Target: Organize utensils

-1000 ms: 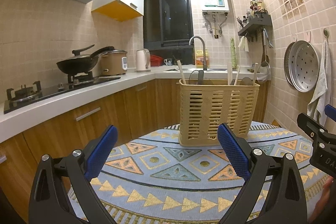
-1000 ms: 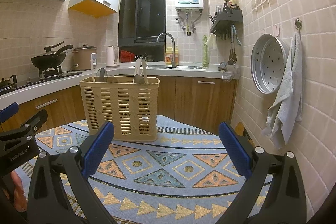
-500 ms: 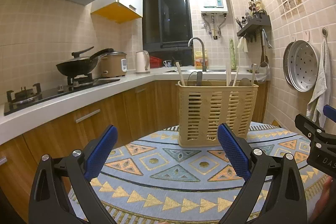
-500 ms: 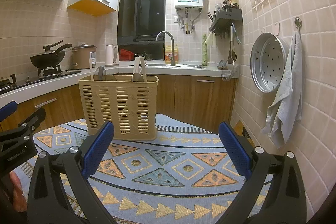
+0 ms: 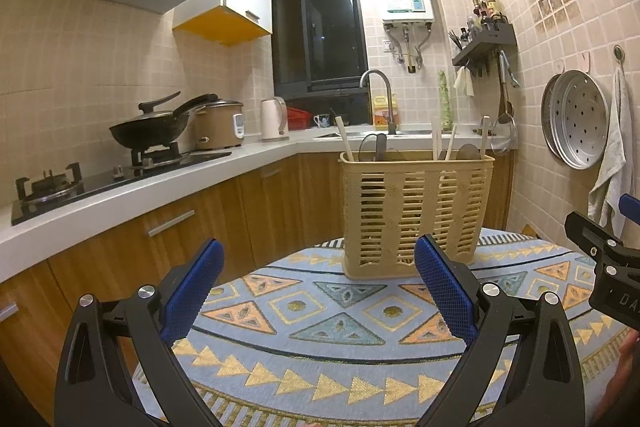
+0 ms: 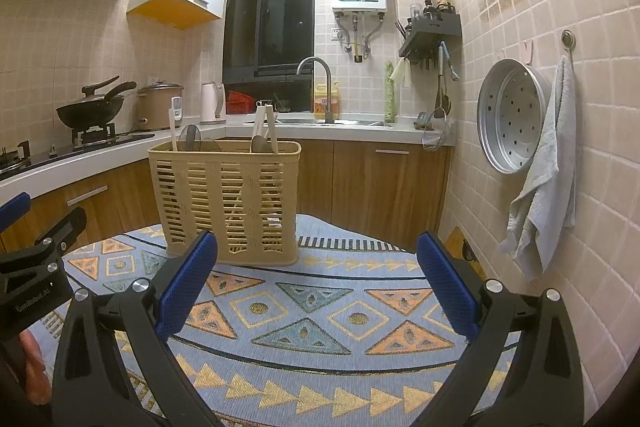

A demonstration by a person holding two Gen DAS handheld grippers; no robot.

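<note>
A tan slotted utensil basket [image 5: 414, 215] [image 6: 226, 201] stands upright at the far side of a round table covered with a patterned cloth [image 5: 340, 327] [image 6: 312, 323]. Spoons, chopsticks and spatula handles [image 5: 444, 147] [image 6: 264, 131] stick up out of it. My left gripper [image 5: 318, 287] hangs open over the cloth, well short of the basket, with nothing between its blue pads. My right gripper [image 6: 316, 279] is open too and empty, with the basket ahead to its left. Each gripper shows at the edge of the other's view.
A kitchen counter [image 5: 160, 183] runs along the left and back with a wok [image 5: 150, 131], rice cooker, kettle and sink tap [image 6: 320, 83]. On the right tiled wall hang a steamer tray [image 6: 508, 115] and a towel [image 6: 540, 183]. The table edge drops off behind the basket.
Both grippers have risen and pulled back slightly, so the basket sits a little farther off in each view. Both stay open and empty.
</note>
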